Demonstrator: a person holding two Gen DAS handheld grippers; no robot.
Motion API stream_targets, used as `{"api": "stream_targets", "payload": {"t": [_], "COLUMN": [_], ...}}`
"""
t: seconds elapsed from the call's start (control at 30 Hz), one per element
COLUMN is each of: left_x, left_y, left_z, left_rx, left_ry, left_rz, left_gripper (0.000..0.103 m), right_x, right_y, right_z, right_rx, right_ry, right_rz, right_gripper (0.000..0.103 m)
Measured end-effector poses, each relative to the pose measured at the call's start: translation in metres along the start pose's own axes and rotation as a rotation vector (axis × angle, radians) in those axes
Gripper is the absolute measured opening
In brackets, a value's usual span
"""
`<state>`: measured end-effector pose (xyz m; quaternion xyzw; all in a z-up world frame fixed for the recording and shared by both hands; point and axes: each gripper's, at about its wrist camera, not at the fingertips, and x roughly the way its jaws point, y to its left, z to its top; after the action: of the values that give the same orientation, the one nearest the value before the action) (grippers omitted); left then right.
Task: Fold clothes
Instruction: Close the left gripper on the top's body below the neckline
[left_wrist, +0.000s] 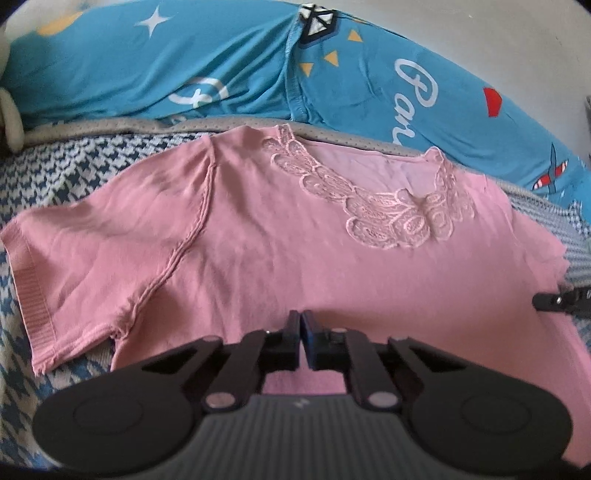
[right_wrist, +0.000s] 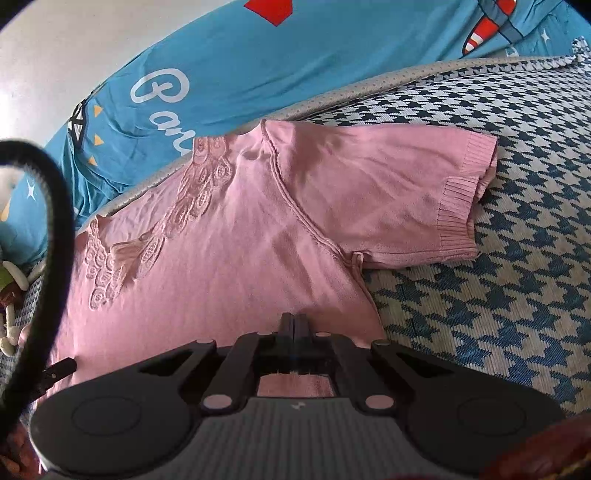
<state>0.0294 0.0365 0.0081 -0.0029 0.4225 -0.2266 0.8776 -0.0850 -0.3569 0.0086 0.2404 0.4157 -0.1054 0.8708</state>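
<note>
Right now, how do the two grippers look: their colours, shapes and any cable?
Each gripper, left gripper and right gripper, is glossy black, with two narrow flat fingers on jointed link bars with round silver pins. Behind them is a ribbed grey body between two round black discs. A thick black cable curves past in the right wrist view.

Houndstooth bedcover (right_wrist: 498, 295), blue printed quilt (left_wrist: 221, 55), pale wall (right_wrist: 55, 37)

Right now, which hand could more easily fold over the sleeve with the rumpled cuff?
Right, probably. The right gripper, shut on the pink shirt, sits just below the rumpled sleeve. The left gripper is closed on the shirt's other side, nearer the flat sleeve.
</note>
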Motion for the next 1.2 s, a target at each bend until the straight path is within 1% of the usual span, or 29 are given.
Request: {"api": "stream_targets", "payload": {"t": [0.1,0.37,0.57,0.63,0.73,0.8,0.87,0.93,1.0,1.07,1.1,1.2], "left_x": [0.001,0.001,0.000,0.000,0.001,0.001,0.001,0.000,-0.001,-0.002,-0.003,-0.001], "left_y": [-0.004,-0.002,-0.010,-0.010,-0.011,-0.014,-0.018,-0.022,-0.025,-0.027,-0.028,-0.036], "left_z": [0.001,0.003,0.001,0.001,0.001,0.000,0.000,0.001,0.003,0.006,0.008,0.012], "left_rx": [0.008,-0.020,0.032,0.031,0.034,0.050,0.069,0.087,0.091,0.078,0.070,0.097], "left_ry": [0.001,0.015,0.006,0.006,0.005,0.004,0.004,0.006,0.012,0.010,0.006,-0.012], "left_rz": [0.015,0.009,0.041,0.042,0.045,0.058,0.073,0.083,0.088,0.080,0.075,0.096], "left_gripper": [0.006,0.007,0.007,0.007,0.007,0.007,0.007,0.007,0.010,0.020,0.022,0.023], "right_x": [0.000,-0.001,-0.005,-0.007,-0.013,-0.016,-0.018,-0.020,-0.020,-0.014,-0.009,0.006], "right_y": [-0.001,-0.006,-0.017,-0.018,-0.011,-0.009,-0.008,-0.004,0.001,0.006,0.008,0.014], "right_z": [0.000,0.000,0.001,0.002,0.003,0.003,0.004,0.006,0.008,0.010,0.011,0.012], "right_rx": [0.003,0.000,0.029,0.032,-0.011,-0.014,-0.004,-0.003,-0.013,-0.010,-0.003,0.029], "right_ry": [-0.002,-0.001,-0.012,-0.023,-0.041,-0.042,-0.042,-0.052,-0.071,-0.072,-0.068,-0.054], "right_rz": [0.009,0.029,0.017,-0.011,-0.080,-0.085,-0.061,-0.013,0.021,0.043,0.053,0.080], "right_gripper": [0.000,0.000,0.000,0.000,0.000,0.000,0.002,0.003,0.003,0.003,0.003,0.003]}}
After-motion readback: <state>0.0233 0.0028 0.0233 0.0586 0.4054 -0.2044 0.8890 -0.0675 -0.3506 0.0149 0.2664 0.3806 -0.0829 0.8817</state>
